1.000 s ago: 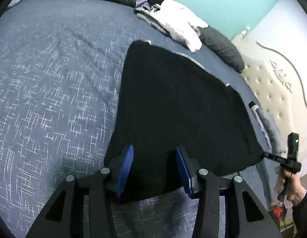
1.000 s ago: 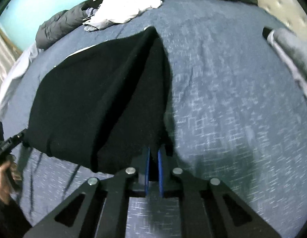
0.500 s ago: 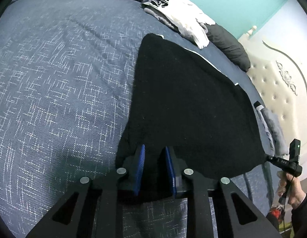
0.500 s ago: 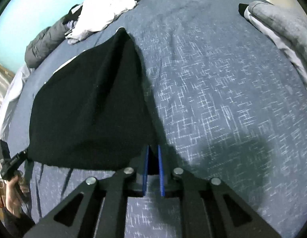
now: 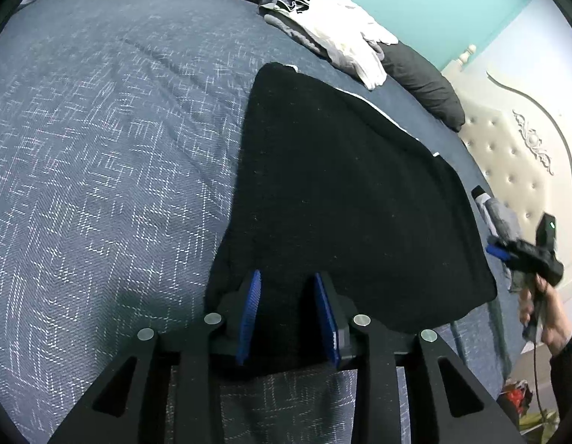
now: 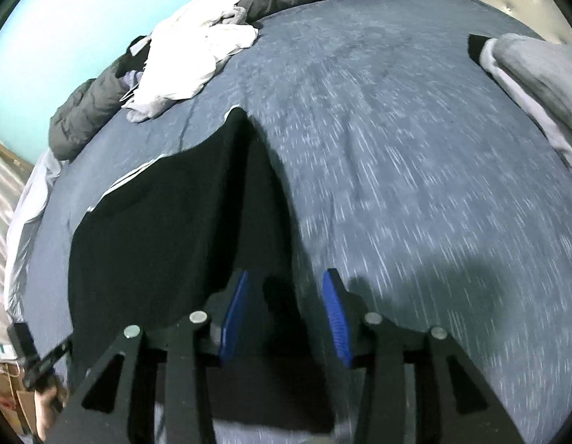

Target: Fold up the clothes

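Observation:
A black garment [image 5: 341, 192] lies spread flat on the blue patterned bedspread [image 5: 101, 148]. My left gripper [image 5: 287, 277] is open at the garment's near left corner, blue pads on either side of the cloth edge without pinching it. In the right wrist view the black garment [image 6: 167, 222] runs away to the left. My right gripper [image 6: 286, 277] is open over its near right corner, and this view is motion-blurred. From the left wrist view, the right gripper [image 5: 494, 249] hangs just off the garment's right edge, held by a hand [image 5: 544, 318].
A heap of white and grey clothes [image 5: 337, 33] and a dark pillow [image 5: 422, 81] lie at the far side of the bed. A folded grey garment [image 6: 537, 77] sits at the right by the tufted headboard [image 5: 515, 155]. Boxes [image 6: 8, 388] stand beyond the near left edge.
Both grippers were shut on the garment's near edge and have opened and let it go. The garment now lies flat, and the right gripper is moving.

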Demonstrator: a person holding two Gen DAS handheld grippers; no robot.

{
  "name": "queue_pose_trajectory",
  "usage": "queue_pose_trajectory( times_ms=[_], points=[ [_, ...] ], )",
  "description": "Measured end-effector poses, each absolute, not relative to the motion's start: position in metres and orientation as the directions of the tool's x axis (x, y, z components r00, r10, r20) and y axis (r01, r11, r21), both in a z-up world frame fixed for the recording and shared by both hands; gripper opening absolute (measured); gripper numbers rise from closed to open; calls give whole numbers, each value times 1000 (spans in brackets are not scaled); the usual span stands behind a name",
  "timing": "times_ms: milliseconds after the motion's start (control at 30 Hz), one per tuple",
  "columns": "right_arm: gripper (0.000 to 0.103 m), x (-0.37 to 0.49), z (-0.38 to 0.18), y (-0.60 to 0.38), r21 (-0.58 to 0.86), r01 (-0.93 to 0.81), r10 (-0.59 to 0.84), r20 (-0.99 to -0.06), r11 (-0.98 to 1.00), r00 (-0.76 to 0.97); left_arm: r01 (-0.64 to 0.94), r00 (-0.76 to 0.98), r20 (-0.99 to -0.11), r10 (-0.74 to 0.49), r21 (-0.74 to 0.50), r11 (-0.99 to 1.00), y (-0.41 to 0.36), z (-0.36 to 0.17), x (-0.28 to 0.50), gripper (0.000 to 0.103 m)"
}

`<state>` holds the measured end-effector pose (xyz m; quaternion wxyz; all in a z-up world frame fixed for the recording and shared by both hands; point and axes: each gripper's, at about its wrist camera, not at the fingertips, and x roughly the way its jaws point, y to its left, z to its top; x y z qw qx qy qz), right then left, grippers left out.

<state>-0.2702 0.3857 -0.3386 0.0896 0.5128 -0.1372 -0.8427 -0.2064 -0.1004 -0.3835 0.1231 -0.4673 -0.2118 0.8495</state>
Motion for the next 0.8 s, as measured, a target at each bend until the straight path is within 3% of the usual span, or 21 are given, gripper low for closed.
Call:
queue_pose_trajectory(
  times_ms=[167,267,300,467,600,800],
  points=[
    [41,-305,-355,372,283,32,-270,-866,-959,-421,-22,-529,-746,405,-465,-885,-96,-383,-208,39],
    [8,-311,-357,367,281,63,-280,-860,-958,-426,-23,-528,-746,406,-465,-885,-94,-383,-210,39],
    [5,-312,-357,366,270,70,-273,-861,-960,-430,-22,-528,-746,406,-466,-884,-94,-382,-211,39],
    [4,-306,-352,382,265,2,-231,-837,-964,-497,-23,-525,-744,414,-474,-880,-92,-382,-210,39],
    [4,-310,-374,394,296,-89,-230,-871,-951,-434,-24,-525,-744,413,-472,-881,-91,-383,-212,39],
    [11,-327,-355,387,321,-27,-270,-835,-947,-479,-21,-524,-743,416,-476,-879,-93,-383,-209,40]
  ],
)
